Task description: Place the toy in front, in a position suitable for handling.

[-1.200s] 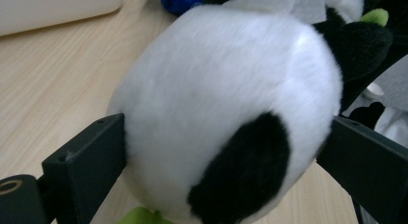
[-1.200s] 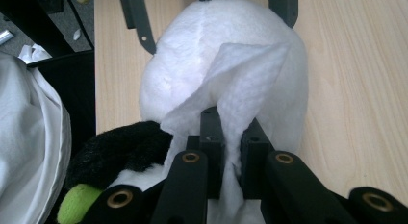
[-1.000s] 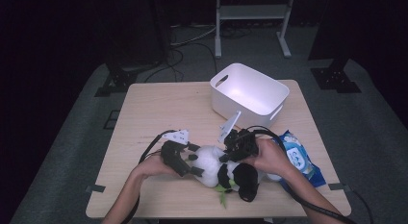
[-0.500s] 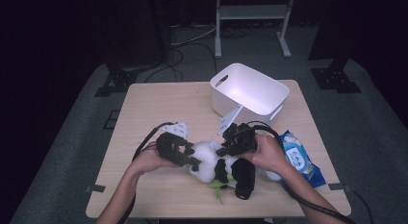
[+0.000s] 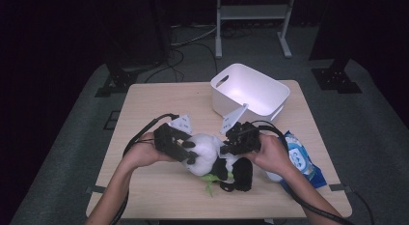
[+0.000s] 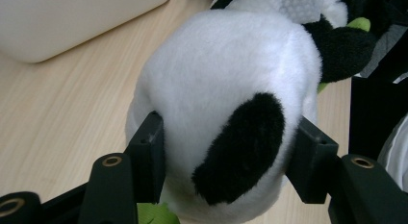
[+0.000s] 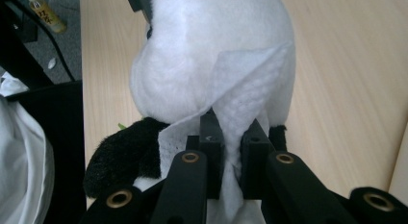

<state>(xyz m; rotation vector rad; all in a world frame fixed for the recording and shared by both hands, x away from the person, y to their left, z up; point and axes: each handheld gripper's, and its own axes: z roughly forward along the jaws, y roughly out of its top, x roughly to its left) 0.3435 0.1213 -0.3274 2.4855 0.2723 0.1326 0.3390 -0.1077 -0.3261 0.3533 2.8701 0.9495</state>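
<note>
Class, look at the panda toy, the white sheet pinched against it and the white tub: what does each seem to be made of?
Panda toy: plush fabric, seemingly; short fuzzy pile, matt.
White sheet: probably a paper or nonwoven wipe; thin, creased, with an embossed dot pattern.
White tub: likely moulded plastic; smooth, slightly glossy walls with a cut-out handle.

Both forearms are bare, with no sleeves in sight. The left gripper (image 5: 189,155) and right gripper (image 5: 226,148) are black and boxy, each topped by a grey three-cornered plate (image 5: 181,123). A black cable (image 5: 144,132) trails from each. In the gripper views, each has two matte black jaws with square pads (image 6: 148,154) at the tips, and brass-ringed screw holes (image 7: 190,157) set in the arms behind them.
</note>
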